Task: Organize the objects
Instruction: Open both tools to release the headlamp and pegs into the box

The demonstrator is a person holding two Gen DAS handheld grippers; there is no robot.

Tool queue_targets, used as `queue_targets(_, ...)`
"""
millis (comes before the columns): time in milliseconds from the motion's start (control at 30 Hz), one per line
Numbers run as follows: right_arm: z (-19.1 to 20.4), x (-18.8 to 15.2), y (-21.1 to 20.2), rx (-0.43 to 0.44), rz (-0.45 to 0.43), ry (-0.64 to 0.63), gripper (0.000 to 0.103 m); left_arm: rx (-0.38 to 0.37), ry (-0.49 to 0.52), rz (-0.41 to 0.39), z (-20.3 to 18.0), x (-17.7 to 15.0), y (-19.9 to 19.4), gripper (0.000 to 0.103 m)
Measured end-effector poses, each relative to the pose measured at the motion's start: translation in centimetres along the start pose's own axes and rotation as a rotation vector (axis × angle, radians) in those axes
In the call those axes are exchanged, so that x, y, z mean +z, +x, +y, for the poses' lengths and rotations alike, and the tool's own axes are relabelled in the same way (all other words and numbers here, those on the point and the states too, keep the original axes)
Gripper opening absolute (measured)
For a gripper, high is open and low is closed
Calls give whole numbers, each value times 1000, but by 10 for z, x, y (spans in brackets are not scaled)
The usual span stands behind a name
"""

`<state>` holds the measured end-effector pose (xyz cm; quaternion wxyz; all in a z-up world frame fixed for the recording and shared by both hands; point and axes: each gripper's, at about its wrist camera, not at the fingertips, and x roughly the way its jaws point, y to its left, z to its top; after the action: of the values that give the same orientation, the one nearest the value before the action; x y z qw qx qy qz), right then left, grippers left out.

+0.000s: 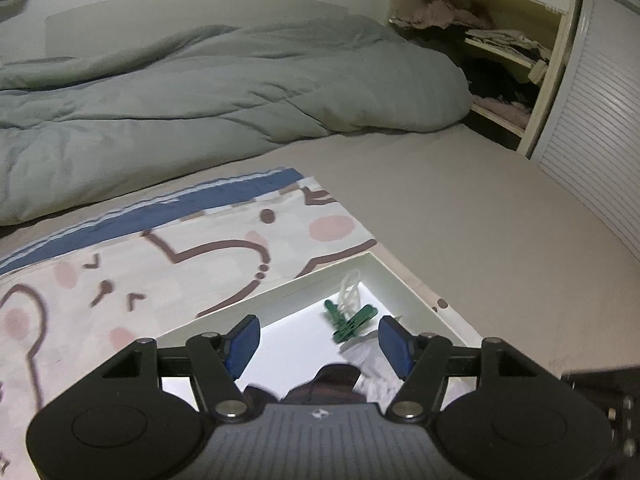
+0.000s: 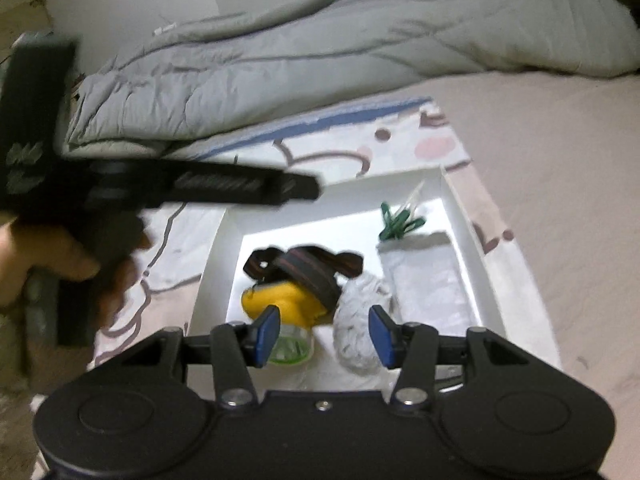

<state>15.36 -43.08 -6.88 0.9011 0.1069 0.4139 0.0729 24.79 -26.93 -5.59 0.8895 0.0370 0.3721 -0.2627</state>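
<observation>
1. White box [image 2: 452, 200] holds everything; my right gripper [image 2: 324, 330] gapes wide, empty, over it.
2. Crumpled white wad [image 2: 360, 320], perhaps tissue, sits at 12 o'clock between my pads, nearer than my left gripper [image 1: 318, 344], also spread and empty.

We're in a home bedroom: a bed [image 1: 460, 208] under a rumpled grey duvet [image 1: 200, 92], and at two o'clock a closet [image 1: 500, 60] stuffed with folded clothes [image 1: 496, 40].
</observation>
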Motion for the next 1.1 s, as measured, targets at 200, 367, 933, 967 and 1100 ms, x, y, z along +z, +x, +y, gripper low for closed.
queue_targets(200,4,4,-15,-55,-50,16,50,53,-32,-7,15,-16,-41,66)
queue_targets(367,14,2,-21,-83,-80,-14,51,83,-25,1,26,-28,-67,72)
queue_targets(933,37,2,-43,-148,-138,-38,69,87,-44,-11,49,-62,-112,103)
queue_targets(967,37,2,-44,-158,-138,-40,72,84,-54,-12,51,-63,-111,103)
queue_targets(1100,37,1,-48,-202,-144,-42,81,76,-69,-7,57,-67,-108,103)
